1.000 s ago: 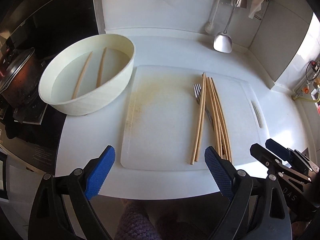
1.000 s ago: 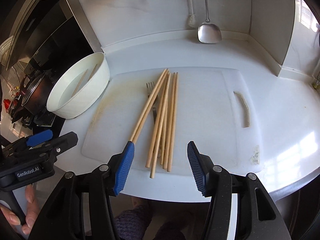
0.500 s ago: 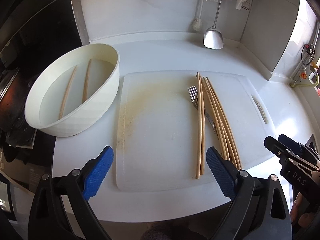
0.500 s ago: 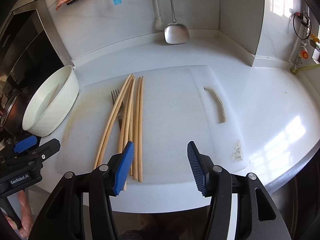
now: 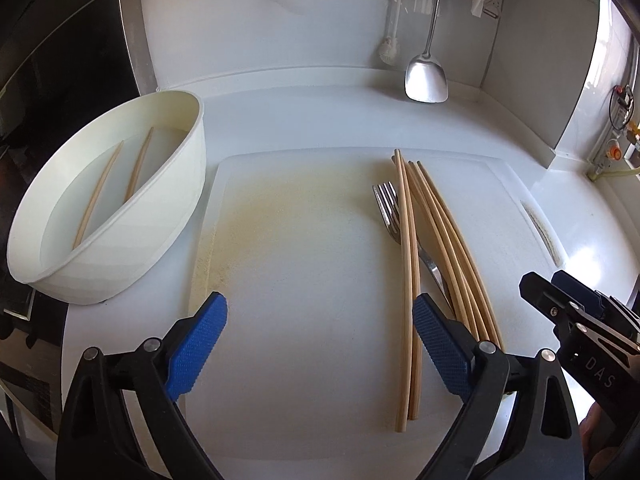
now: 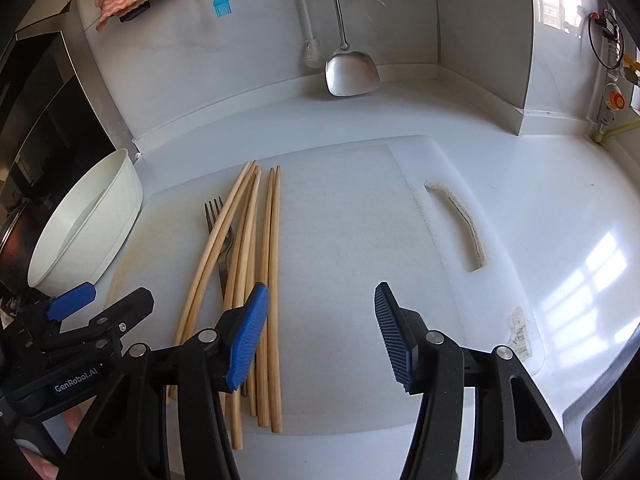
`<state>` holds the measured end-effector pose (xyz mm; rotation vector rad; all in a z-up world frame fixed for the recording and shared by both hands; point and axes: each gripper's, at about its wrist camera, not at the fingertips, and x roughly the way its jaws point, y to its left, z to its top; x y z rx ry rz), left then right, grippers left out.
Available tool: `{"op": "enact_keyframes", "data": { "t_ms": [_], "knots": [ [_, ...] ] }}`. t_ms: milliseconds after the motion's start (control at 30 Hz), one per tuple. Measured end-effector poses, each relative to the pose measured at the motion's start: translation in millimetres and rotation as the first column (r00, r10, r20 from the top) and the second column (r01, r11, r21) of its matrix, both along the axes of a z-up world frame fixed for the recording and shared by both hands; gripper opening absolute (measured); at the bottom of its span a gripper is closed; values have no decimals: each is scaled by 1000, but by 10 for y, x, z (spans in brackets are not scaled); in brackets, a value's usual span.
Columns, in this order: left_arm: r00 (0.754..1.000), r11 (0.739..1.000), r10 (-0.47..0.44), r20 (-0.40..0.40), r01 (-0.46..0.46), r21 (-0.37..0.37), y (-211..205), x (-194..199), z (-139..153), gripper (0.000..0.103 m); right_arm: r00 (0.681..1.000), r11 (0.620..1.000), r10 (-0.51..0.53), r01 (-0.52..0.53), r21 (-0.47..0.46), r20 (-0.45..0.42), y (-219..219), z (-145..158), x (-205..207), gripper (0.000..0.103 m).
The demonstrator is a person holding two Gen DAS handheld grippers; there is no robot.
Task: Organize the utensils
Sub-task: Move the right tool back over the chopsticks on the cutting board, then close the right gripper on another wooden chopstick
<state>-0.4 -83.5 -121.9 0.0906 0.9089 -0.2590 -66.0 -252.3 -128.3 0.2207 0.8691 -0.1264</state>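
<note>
Several wooden chopsticks [image 5: 408, 248] [image 6: 272, 264] lie side by side on a white cutting board [image 5: 312, 248] [image 6: 352, 232], partly covering a metal fork [image 5: 386, 206] [image 6: 214, 210]. Two more chopsticks [image 5: 136, 164] rest inside a cream oval tub [image 5: 160, 216] [image 6: 80, 232] left of the board. My left gripper [image 5: 320, 332] hangs open over the board's bare middle, its right finger beside the chopsticks. My right gripper [image 6: 320, 328] is open with nothing between its blue pads, its left finger above the chopsticks' near ends.
A steel spatula [image 5: 426, 76] [image 6: 352, 68] and a white brush [image 5: 390, 50] hang against the back wall. A stove with dark pots lies to the left [image 6: 24, 168]. A wall corner juts in at the right [image 6: 524, 80].
Both grippers have sunk toward the board and rolled a little. The chopsticks and fork now look larger and nearer, and nothing on the board has moved.
</note>
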Motion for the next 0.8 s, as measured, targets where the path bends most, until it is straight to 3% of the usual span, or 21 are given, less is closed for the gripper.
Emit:
{"op": "enact_keyframes", "data": {
  "t_ms": [167, 800],
  "knots": [
    [999, 1000, -4, 34, 3, 19, -83, 42, -108, 92, 1000, 1000, 10, -11, 21, 19, -46, -125, 71, 53],
    [999, 1000, -24, 27, 24, 12, -141, 161, -219, 92, 999, 999, 42, -42, 1, 6, 0, -176, 209, 53]
  ]
}}
